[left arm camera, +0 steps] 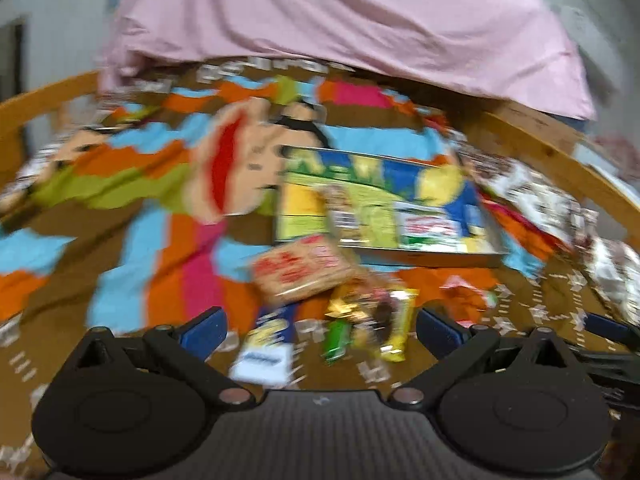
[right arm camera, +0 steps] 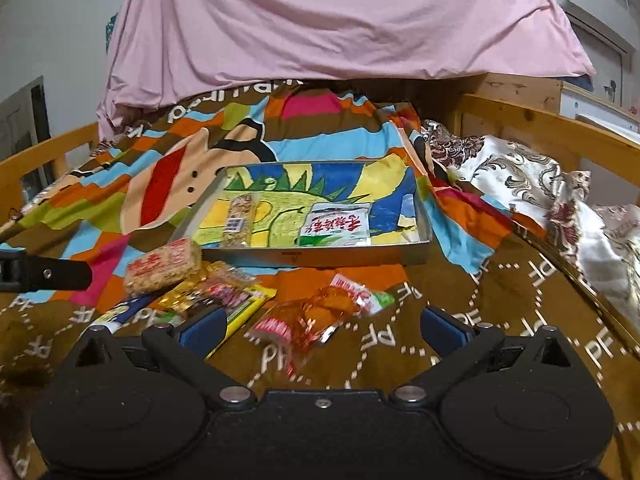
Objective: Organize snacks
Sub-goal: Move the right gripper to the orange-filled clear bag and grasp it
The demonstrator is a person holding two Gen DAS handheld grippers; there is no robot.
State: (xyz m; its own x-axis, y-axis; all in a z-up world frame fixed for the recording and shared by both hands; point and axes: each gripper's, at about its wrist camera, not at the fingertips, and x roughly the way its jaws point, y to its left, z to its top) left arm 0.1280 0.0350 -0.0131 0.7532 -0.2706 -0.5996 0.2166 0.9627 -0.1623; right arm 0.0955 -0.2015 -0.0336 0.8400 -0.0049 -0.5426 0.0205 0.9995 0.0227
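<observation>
A shallow metal tray (right arm camera: 304, 257) with a bright drawing inside lies on the blanket; it holds a nut bar (right arm camera: 240, 220) and a white-green packet (right arm camera: 336, 226). In front of it lie loose snacks: a rice cracker block (right arm camera: 164, 266), yellow packets (right arm camera: 224, 296), a blue-white packet (right arm camera: 120, 312) and an orange packet (right arm camera: 316, 316). My right gripper (right arm camera: 322, 330) is open just above the orange packet. The left wrist view is blurred. There my left gripper (left arm camera: 320, 332) is open over the yellow packets (left arm camera: 376, 320), with the cracker block (left arm camera: 300, 270) and tray (left arm camera: 420, 258) beyond.
A colourful cartoon blanket (right arm camera: 120, 200) covers the bed. A pink sheet (right arm camera: 320, 20) hangs behind it. Wooden rails (right arm camera: 540, 124) run along both sides. A floral pillow (right arm camera: 520, 176) lies at the right. Part of the left gripper (right arm camera: 44, 274) shows at the left edge.
</observation>
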